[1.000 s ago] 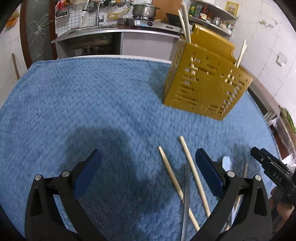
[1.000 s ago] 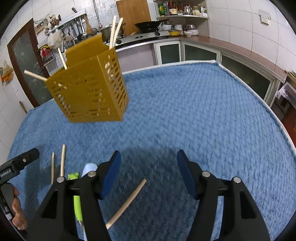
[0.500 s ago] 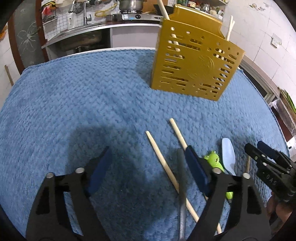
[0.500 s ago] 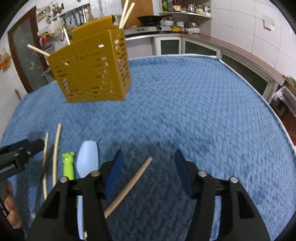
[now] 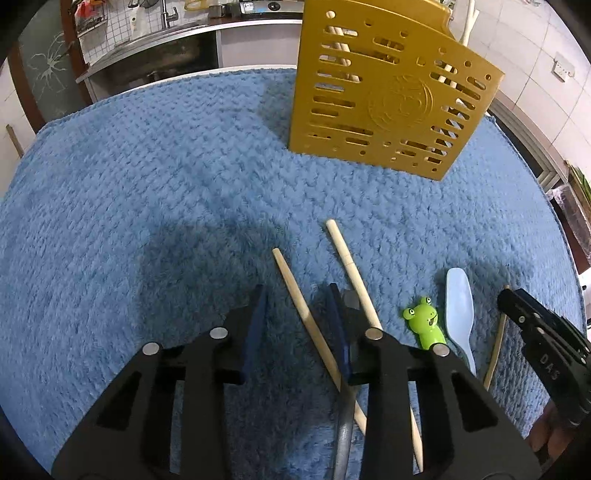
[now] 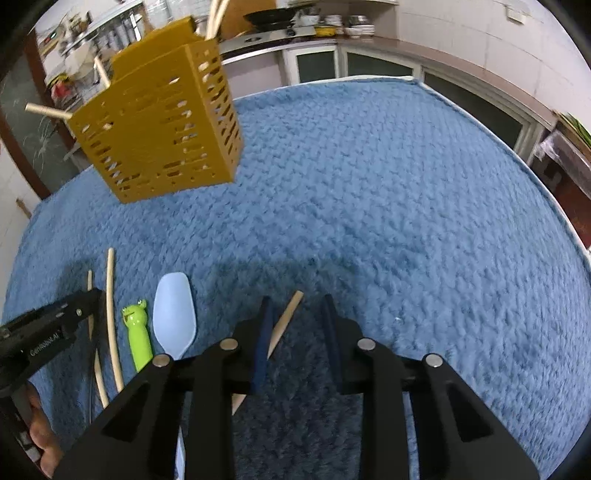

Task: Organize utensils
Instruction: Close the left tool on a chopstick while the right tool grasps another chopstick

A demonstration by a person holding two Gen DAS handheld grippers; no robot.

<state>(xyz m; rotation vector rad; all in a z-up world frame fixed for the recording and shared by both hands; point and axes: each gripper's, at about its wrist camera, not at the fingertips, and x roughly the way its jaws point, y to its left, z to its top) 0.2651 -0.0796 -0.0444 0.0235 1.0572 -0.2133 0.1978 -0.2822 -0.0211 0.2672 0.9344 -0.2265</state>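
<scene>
Left claw (image 5: 297, 325), half open and empty, straddles a chopstick (image 5: 295, 288) whose long axis points toward the yellow holder (image 5: 388, 96); right claw (image 6: 297, 332), likewise empty, straddles another chopstick (image 6: 286, 319).

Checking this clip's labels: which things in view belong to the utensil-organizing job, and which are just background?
Job:
- yellow slotted plastic utensil holder
- loose wooden chopsticks
- pale blue plastic spoon
- green frog-headed utensil
- grey metal utensil handle
- left gripper, right gripper

Background:
- blue textured cloth
- black wok on stove
- sink faucet
</scene>
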